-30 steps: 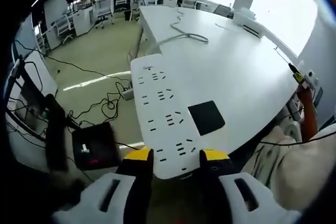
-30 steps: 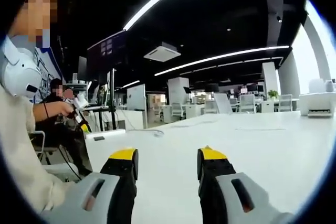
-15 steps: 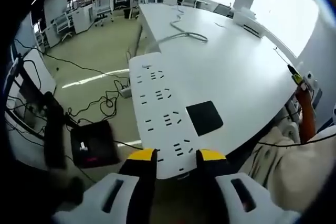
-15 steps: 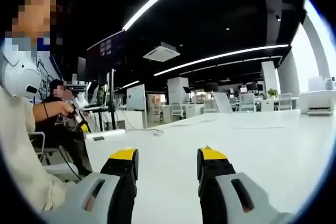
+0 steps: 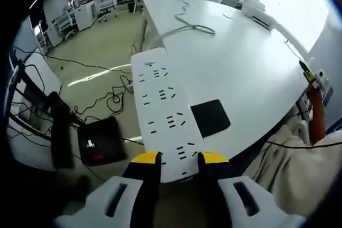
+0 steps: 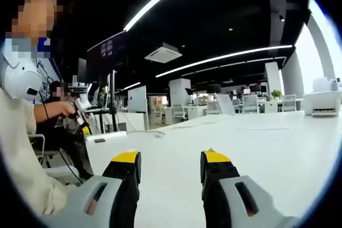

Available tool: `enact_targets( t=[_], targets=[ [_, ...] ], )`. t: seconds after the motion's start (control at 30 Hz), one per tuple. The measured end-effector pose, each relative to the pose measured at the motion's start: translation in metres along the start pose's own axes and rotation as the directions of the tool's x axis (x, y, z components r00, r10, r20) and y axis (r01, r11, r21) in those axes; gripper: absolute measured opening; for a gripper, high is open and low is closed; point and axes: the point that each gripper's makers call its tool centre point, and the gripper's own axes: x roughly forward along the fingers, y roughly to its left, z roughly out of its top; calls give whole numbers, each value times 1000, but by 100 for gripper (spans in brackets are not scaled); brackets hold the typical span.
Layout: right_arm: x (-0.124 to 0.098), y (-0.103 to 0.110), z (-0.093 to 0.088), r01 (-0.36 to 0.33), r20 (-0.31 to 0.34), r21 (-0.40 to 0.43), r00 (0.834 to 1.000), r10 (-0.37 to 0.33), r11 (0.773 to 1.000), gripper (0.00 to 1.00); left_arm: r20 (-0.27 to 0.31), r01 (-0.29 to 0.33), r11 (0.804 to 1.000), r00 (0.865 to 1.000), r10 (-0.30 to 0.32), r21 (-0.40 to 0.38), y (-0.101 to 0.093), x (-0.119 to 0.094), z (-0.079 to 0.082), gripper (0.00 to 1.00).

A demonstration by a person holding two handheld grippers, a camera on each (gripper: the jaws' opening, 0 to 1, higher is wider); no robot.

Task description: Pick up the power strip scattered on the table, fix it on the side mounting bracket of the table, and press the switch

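Observation:
A long white power strip [image 5: 163, 110] with several socket rows runs away from me in the left gripper view, held beyond the left edge of the white table [image 5: 240, 62]. My left gripper [image 5: 178, 158] is shut on its near end, yellow fingertips pressed to both sides. The strip's white cable [image 5: 187, 25] trails over the far tabletop. In the right gripper view my right gripper [image 6: 170, 158] stands open just above the white table [image 6: 267, 148], with nothing between its fingers.
A black square pad [image 5: 210, 117] lies on the table beside the strip. On the floor to the left are tangled cables [image 5: 107, 102] and a black box [image 5: 97, 141]. A seated person [image 6: 59, 110] shows at the left of the right gripper view. Office desks and chairs fill the background.
My left gripper's jaws have closed tighter on the strip's near end, and the left gripper view has shifted slightly. The right gripper has stayed still.

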Motion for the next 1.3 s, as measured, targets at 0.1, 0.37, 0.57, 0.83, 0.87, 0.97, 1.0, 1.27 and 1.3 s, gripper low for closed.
enact_targets(
  t=[0.1, 0.37, 0.57, 0.83, 0.87, 0.97, 1.0, 1.27, 1.3],
  targets=[
    [1, 1, -2, -3, -3, 0, 1000, 3, 1000, 41, -5, -1, 1000, 1000, 1, -5, 1, 0, -1, 32],
    [11, 5, 2, -25, -14, -13, 1000, 25, 1000, 41, -2, -10, 1000, 1000, 10, 1, 2, -1, -1, 32],
    [28, 12, 13, -61, -38, -28, 997, 60, 998, 39, -1, -9, 1000, 1000, 9, 4, 2, -1, -1, 32],
    [59, 22, 29, -120, -44, -3, 992, 120, 993, 34, 30, -12, 1000, 999, 12, -1, 1, -1, -2, 32],
    [63, 23, 31, -126, -44, -7, 991, 125, 992, 34, 31, -13, 1000, 999, 12, 2, 1, -1, -2, 32],
    [71, 28, 37, -145, -44, -15, 989, 145, 989, 33, 29, -10, 1000, 1000, 10, 6, 2, -1, -1, 32],
    [74, 29, 39, -150, -44, -19, 988, 149, 988, 33, 27, -10, 1000, 1000, 9, 7, 3, -1, -1, 32],
    [88, 38, 50, -179, -58, -24, 982, 178, 983, 26, 20, -9, 1000, 1000, 9, 1, 5, -1, 0, 32],
    [89, 39, 50, -181, -62, -24, 982, 179, 983, 24, 18, -9, 1000, 1000, 9, 2, 5, -1, 0, 32]
  ],
)
